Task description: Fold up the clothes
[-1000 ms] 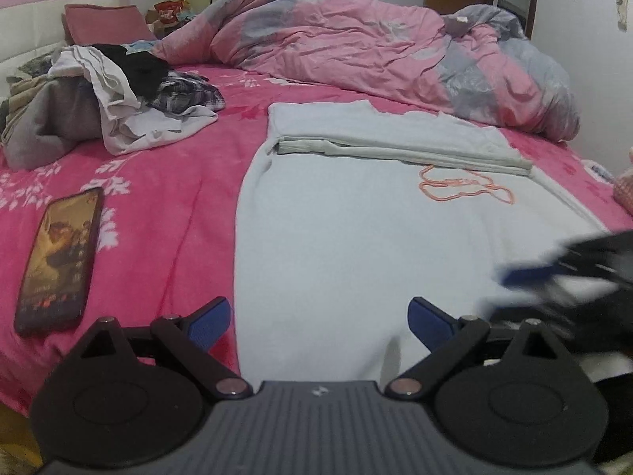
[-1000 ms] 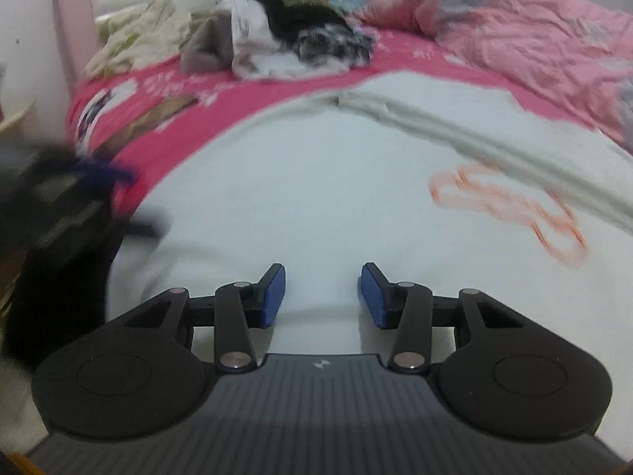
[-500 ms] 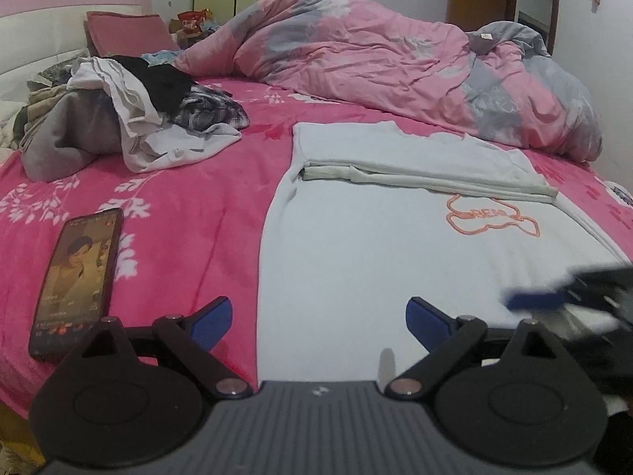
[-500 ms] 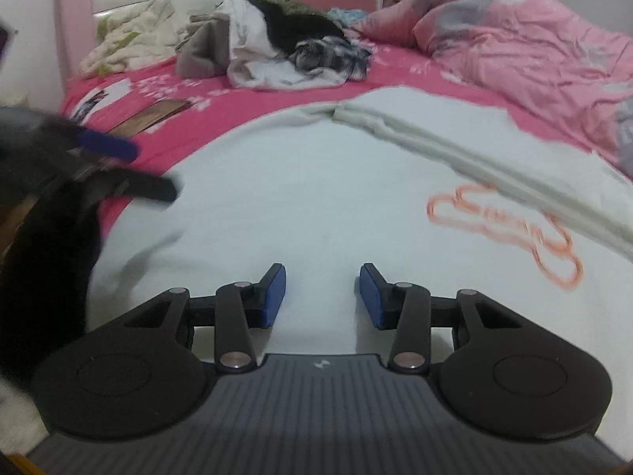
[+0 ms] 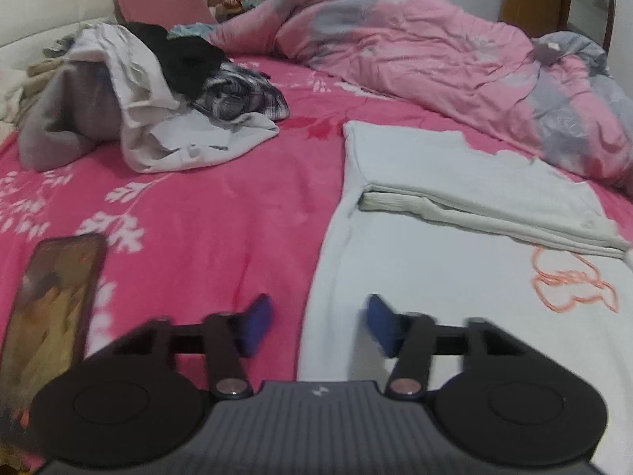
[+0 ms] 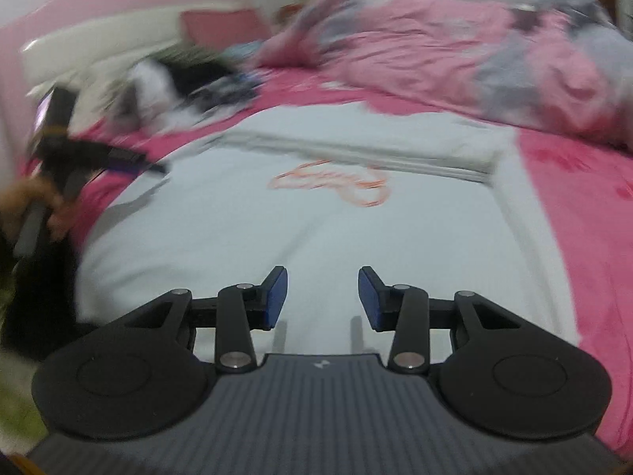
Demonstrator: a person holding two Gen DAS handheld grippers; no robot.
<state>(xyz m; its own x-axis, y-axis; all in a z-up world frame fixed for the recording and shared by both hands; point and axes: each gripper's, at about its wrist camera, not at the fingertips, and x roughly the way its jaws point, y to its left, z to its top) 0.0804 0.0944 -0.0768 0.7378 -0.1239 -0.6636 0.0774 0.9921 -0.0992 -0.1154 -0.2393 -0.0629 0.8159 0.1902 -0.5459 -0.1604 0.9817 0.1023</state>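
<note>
A pale blue-white garment [image 5: 455,277] with an orange outline print [image 5: 573,281] lies flat on the pink bed, its far part folded over in a band [image 5: 474,182]. My left gripper [image 5: 316,326] is open above the garment's left edge, straddling where cloth meets the pink sheet. In the right wrist view the same garment [image 6: 296,229] fills the middle and my right gripper [image 6: 322,297] hangs open over its near part, nothing between the pads. The left gripper [image 6: 118,162], blurred and held by a hand, shows at the left there.
A heap of unfolded clothes [image 5: 138,95] lies at the back left by the headboard. A bunched pink and grey duvet [image 5: 435,59] fills the back right. A phone [image 5: 47,301] rests on the pink sheet [image 5: 217,206] near the front left edge.
My left gripper has narrowed its opening and moved left and forward to the garment's left edge. The right wrist view has swung right, so the print and the garment's right edge now show.
</note>
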